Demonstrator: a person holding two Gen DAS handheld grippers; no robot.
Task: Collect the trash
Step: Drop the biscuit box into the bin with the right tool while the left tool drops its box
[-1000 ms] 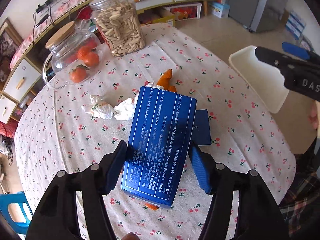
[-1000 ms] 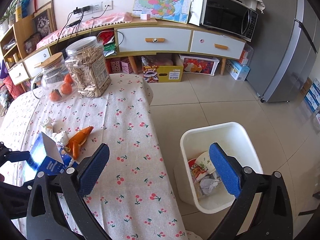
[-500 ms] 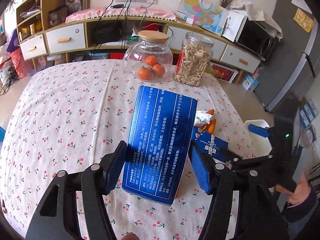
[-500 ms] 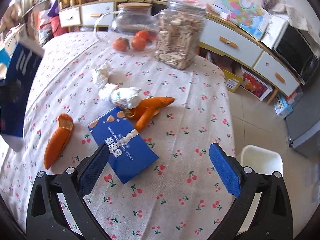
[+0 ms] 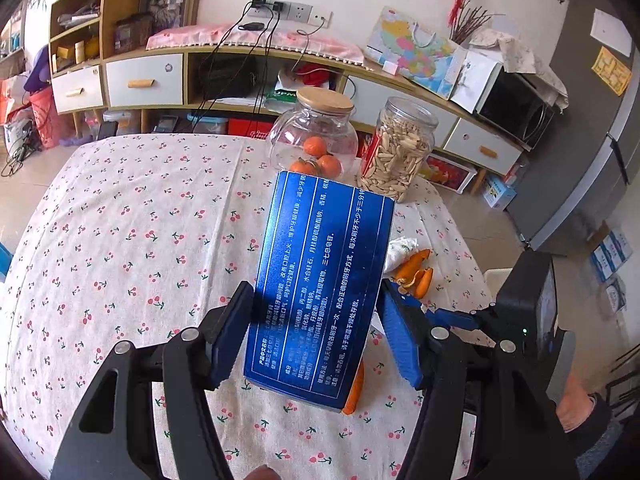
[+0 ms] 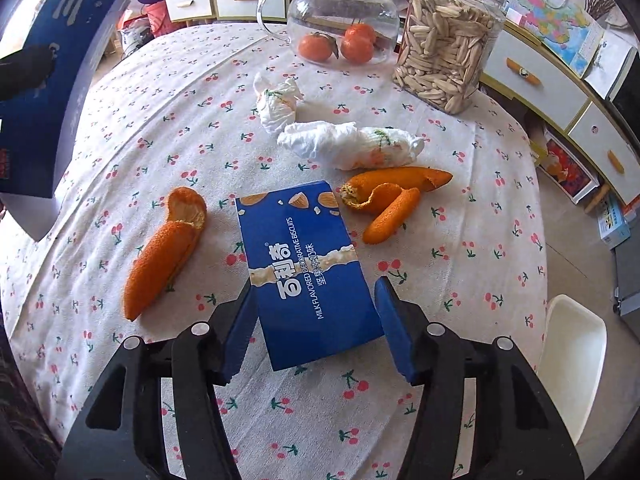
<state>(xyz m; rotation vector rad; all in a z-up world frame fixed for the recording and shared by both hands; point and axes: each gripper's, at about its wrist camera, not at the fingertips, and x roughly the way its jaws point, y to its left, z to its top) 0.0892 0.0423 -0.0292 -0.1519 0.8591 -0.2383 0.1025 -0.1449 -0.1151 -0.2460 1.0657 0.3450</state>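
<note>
The right tool (image 6: 316, 320), swung from the bin, is now spread around the biscuit box (image 6: 306, 268), ready for pinching, while a blue carton (image 5: 320, 284) is kept pinched in the left tool (image 5: 316, 332).

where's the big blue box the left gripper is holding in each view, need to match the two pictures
Left wrist view: the big blue box fills the centre, standing up between the fingers of the left hand-held gripper, its printed white text facing the camera.
Right wrist view: the same box sits at the far upper left edge, lifted above the table.
Shared landmark: the jar of seeds, beside the glass jar of oranges.
</note>
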